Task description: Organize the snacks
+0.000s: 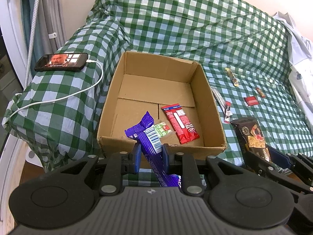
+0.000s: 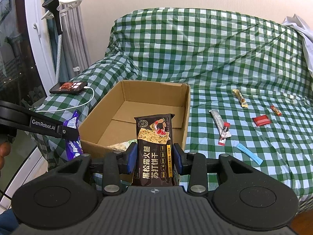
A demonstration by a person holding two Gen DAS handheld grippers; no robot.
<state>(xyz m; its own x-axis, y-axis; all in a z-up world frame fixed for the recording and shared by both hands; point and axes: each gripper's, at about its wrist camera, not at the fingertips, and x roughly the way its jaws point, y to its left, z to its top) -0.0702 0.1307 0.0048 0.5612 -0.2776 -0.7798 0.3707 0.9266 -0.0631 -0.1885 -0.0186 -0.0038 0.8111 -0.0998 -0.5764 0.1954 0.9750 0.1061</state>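
An open cardboard box (image 1: 109, 109) (image 2: 186, 109) sits on a green checked sofa cover. Inside it lie a red wafer bar (image 1: 180, 123) and a small green packet (image 1: 162, 129). My left gripper (image 1: 150, 154) is shut on a purple chocolate bar (image 1: 148, 135), whose top end leans over the box's near wall; the same purple chocolate bar (image 2: 73, 137) shows at the left of the right wrist view. My right gripper (image 2: 154, 156) is shut on a black cracker packet (image 2: 154, 146), held upright just before the box; that black cracker packet (image 1: 252, 135) stands right of the box in the left wrist view.
Loose snacks lie on the cover right of the box: a yellow stick (image 2: 240, 98), a grey stick (image 2: 217, 120), a red square packet (image 2: 261, 120), a small red bar (image 2: 275, 110), a blue stick (image 2: 248, 153). A phone (image 1: 61, 62) with a white cable (image 1: 78, 93) rests on the sofa arm.
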